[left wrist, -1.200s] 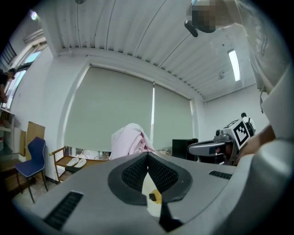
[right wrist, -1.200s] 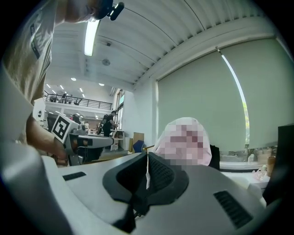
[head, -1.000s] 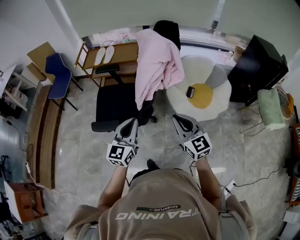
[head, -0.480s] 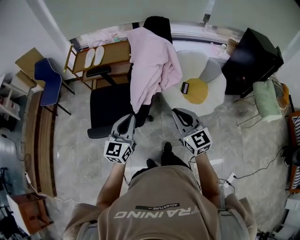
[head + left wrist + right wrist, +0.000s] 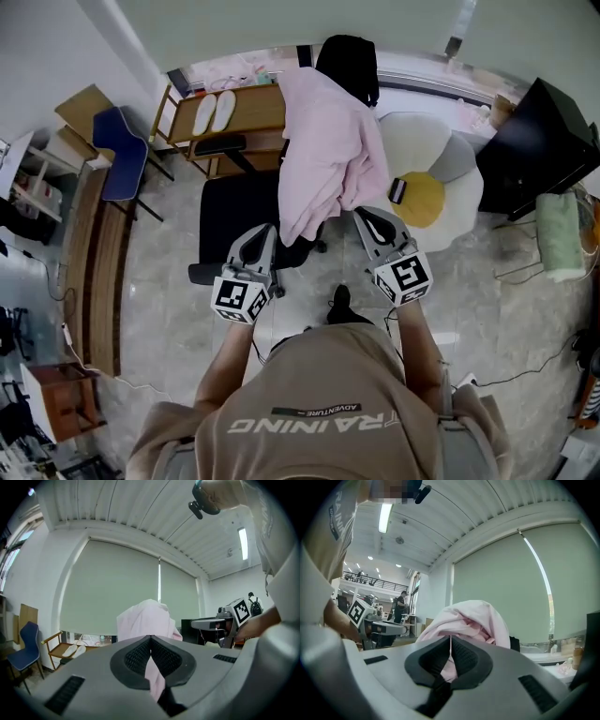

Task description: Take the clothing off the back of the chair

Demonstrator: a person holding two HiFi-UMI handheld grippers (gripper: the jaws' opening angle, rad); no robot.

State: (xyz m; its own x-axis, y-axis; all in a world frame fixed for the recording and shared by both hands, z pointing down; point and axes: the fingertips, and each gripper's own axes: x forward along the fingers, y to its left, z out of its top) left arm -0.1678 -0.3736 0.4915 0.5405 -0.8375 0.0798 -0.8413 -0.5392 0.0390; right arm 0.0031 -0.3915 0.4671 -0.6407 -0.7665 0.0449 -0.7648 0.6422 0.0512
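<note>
Pink garment [image 5: 328, 141] draped over the back of the black chair [image 5: 239, 220], hem hanging past the seat. Left gripper [image 5: 265, 231] and right gripper [image 5: 366, 217] level, jaws pressed together, nothing pinched; whether the right tips brush cloth is unclear. Advice: spread both jaws, pinch high at the chair's top edge, lift up and clear. Wooden rack [image 5: 258, 105] holds white slippers [image 5: 214, 111].

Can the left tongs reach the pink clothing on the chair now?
Probably yes. The pink clothing hangs over the back of the chair, just ahead of the left tongs, with nothing between them. The tongs are shut, though, so they would have to open first.
</note>
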